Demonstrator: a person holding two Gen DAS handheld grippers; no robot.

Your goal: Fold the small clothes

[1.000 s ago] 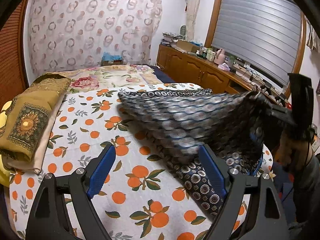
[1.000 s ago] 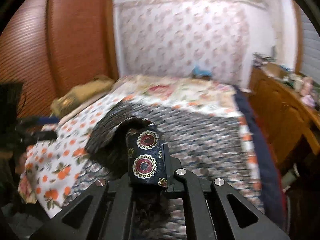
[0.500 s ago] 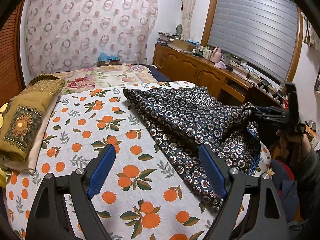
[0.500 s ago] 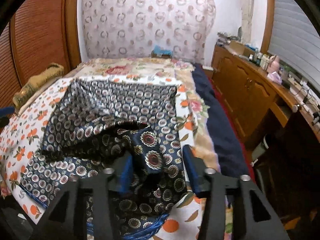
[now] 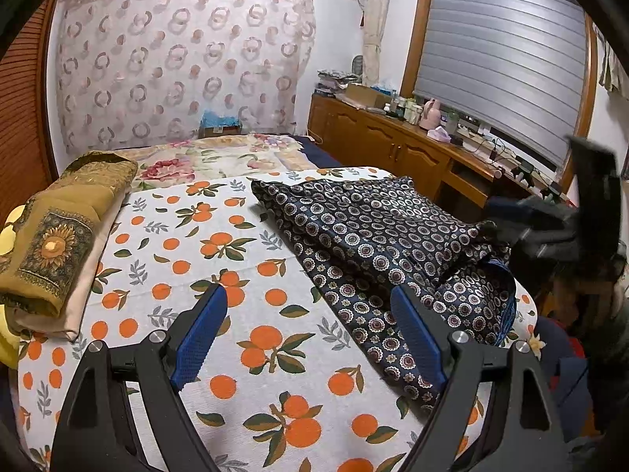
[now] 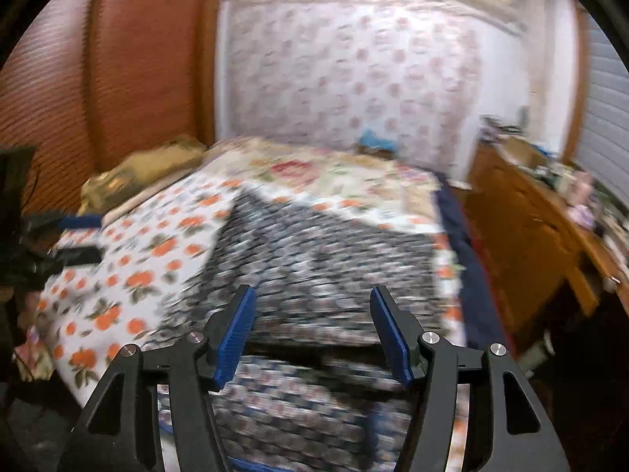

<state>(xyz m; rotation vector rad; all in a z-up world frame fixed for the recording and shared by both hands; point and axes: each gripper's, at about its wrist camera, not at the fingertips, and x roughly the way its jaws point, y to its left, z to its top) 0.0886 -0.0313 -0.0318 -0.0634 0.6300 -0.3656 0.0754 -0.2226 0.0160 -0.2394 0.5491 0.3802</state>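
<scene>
A dark navy garment with a small circle print [image 5: 373,244] lies rumpled on the right side of the bed, on an orange-print sheet [image 5: 220,259]. It also shows, blurred, in the right wrist view [image 6: 314,275]. My left gripper [image 5: 308,328] is open and empty, above the sheet just left of the garment's near edge. My right gripper [image 6: 312,332] is open and empty above the garment's near part; it shows blurred at the right in the left wrist view [image 5: 550,228].
Folded mustard and beige cloths [image 5: 59,236] are stacked at the bed's left edge. A wooden sideboard [image 5: 393,149] with bottles and clutter runs along the right wall under a shuttered window. A patterned curtain [image 5: 181,63] hangs behind the bed.
My right gripper let go of the garment and opened, then swung away. The garment dropped from the air and settled on the bed. My left gripper stayed open, nearly still.
</scene>
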